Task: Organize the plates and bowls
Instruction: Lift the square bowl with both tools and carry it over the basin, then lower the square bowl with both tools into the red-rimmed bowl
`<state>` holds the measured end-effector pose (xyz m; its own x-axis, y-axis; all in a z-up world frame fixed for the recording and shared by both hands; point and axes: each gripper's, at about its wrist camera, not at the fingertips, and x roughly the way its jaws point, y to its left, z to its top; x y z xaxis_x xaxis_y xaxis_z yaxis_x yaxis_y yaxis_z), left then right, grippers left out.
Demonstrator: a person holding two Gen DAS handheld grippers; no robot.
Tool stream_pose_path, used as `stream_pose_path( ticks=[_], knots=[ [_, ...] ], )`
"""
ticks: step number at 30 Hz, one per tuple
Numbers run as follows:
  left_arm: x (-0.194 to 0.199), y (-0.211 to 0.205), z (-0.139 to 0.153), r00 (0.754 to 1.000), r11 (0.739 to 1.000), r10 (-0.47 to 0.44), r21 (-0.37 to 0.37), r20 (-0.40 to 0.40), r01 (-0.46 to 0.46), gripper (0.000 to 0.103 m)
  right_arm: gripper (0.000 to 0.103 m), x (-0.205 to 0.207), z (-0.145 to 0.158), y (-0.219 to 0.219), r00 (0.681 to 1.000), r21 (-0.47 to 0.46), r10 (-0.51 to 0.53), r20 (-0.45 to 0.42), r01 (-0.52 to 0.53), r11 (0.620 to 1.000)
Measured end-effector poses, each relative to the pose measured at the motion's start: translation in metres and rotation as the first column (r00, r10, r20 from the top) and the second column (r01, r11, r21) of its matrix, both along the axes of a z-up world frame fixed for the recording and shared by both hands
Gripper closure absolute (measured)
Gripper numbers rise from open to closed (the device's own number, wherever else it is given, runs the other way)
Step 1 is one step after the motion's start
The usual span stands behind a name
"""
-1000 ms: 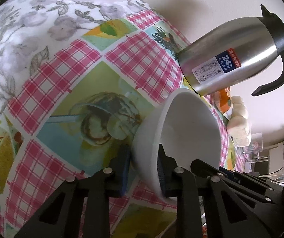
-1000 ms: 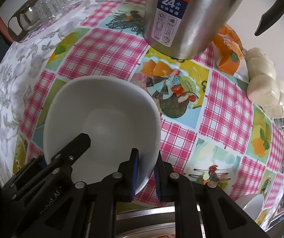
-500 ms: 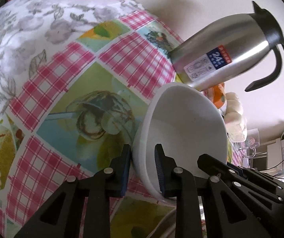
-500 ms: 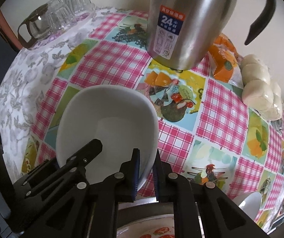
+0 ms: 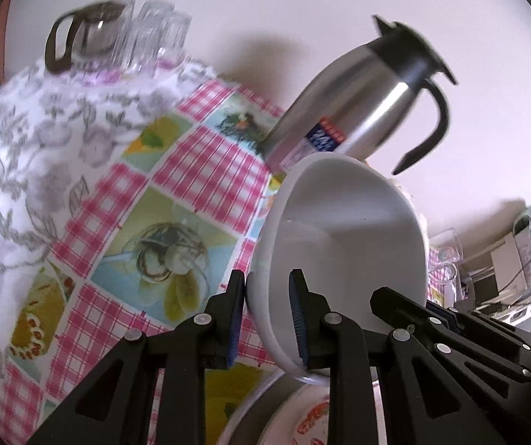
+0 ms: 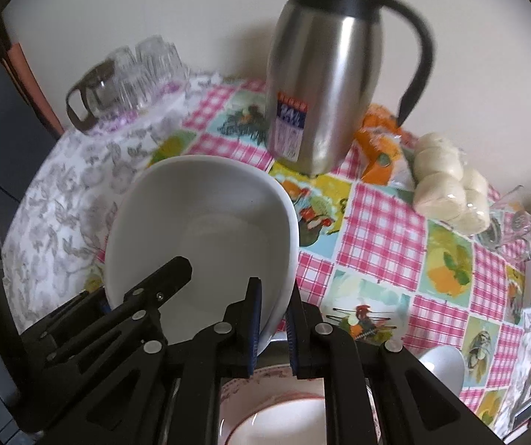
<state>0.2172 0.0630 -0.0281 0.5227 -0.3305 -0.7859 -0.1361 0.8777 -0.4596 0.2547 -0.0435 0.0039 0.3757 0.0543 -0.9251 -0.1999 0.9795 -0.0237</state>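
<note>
A plain white bowl (image 5: 343,244) hangs tilted above the table, gripped from both sides. My left gripper (image 5: 267,315) is shut on its rim, one pad outside the wall and one inside. In the right wrist view the same white bowl (image 6: 206,233) fills the middle, and my right gripper (image 6: 274,328) is shut on the opposite rim. The left gripper's fingers (image 6: 161,282) reach in over the far rim there. Below the bowl, a red-patterned plate (image 6: 276,415) shows at the bottom edge; that plate (image 5: 310,419) appears in the left wrist view too.
A steel thermos jug (image 6: 324,85) stands behind the bowl on the checked tablecloth (image 6: 380,230). Upturned glasses and a glass pitcher (image 6: 124,78) sit at the back left. A bag of white buns (image 6: 447,185), an orange packet (image 6: 380,144) and a spoon (image 6: 443,367) lie to the right.
Both grippers have lifted the bowl up off the tablecloth and back toward the plate. The jug, glasses and wall now show more fully behind it.
</note>
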Motion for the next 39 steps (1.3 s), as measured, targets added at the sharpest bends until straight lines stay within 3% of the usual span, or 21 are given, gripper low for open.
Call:
stream_pose_path(
  ticks=[10, 20, 26, 39],
  knots=[
    [-0.023, -0.022, 0.036, 0.995, 0.996, -0.059, 0.076, 0.080, 0.053, 0.078, 0.090, -0.040, 0.038, -0.023, 0.989, 0.100, -0.067, 0.130, 0.054, 0.993],
    [-0.044, -0.045, 0.054, 0.985, 0.987, -0.128, 0.116, 0.119, 0.114, 0.078, 0.089, -0.078, 0.053, -0.047, 0.967, 0.161, -0.130, 0.219, 0.096, 0.982],
    [-0.059, -0.063, 0.061, 0.975, 0.977, -0.175, 0.149, 0.136, 0.154, 0.078, 0.090, -0.104, 0.053, -0.070, 0.943, 0.248, -0.225, 0.245, 0.164, 0.955],
    [-0.081, -0.098, 0.067, 0.958, 0.949, -0.257, 0.223, 0.126, 0.225, 0.078, 0.089, -0.145, 0.039, -0.108, 0.923, 0.335, -0.309, 0.229, 0.223, 0.915]
  ],
)
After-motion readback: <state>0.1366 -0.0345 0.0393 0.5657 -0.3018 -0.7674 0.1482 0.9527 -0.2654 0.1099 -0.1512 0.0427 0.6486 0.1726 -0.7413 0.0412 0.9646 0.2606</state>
